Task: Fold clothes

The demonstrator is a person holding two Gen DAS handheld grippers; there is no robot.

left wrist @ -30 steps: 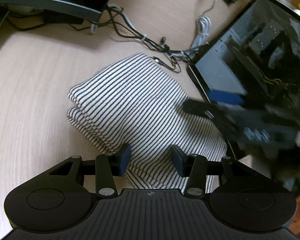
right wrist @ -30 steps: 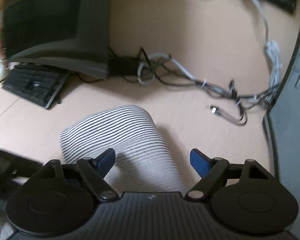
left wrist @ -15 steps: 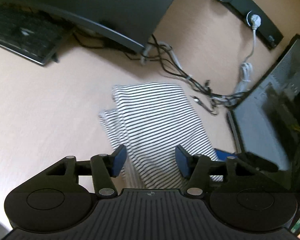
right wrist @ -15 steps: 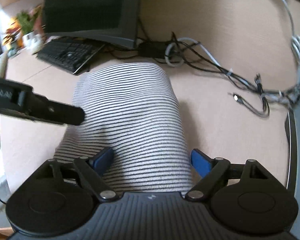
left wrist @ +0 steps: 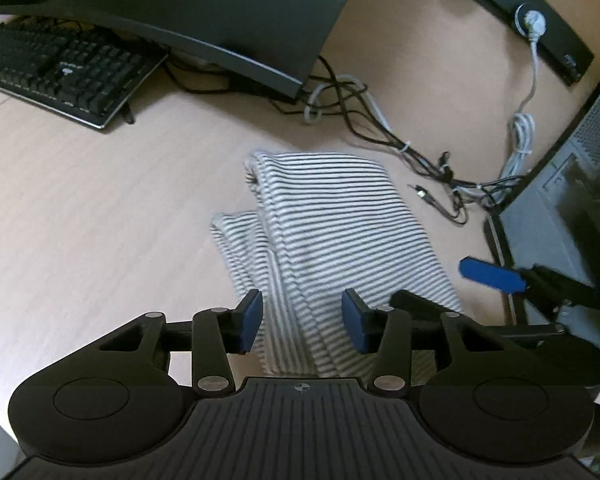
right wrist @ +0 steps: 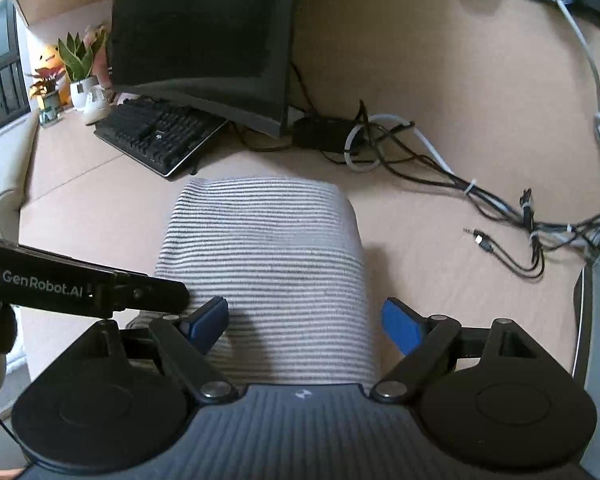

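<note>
Left gripper [left wrist: 302, 322]: it hovered over the near end of the striped garment [left wrist: 332, 240], its jaws closing, with folded cloth seen between the blue pads [left wrist: 250, 320] but neither pad pressing on it.
Right gripper [right wrist: 306, 324]: released, jaws spread wide, wider than the fold below them; the cloth showed between the two blue pads [right wrist: 400, 326] without either one touching it (as far as the view let me tell).
Striped garment: a white piece with thin dark stripes, folded into a long stack on the wooden desk [left wrist: 80, 220]. It ran straight ahead from both grippers, its far end rounded over in the right wrist view and stepped in layers on its left edge in the left wrist view.
Other gripper in view: from the left wrist camera, the right gripper's blue pad [left wrist: 492, 276] lay ahead and to the right, just off the cloth's edge; from the right wrist camera, a finger of the left gripper [right wrist: 84, 290] crossed in from the left, its tip at the cloth's left edge.
Monitor [right wrist: 204, 40]: beyond the garment, ahead and left.
Keyboard [right wrist: 156, 136]: under the monitor, further left.
Cables [right wrist: 460, 196]: a tangle ahead and right of the cloth, apart from it.
Computer case [left wrist: 572, 200]: far right of the left gripper.
</note>
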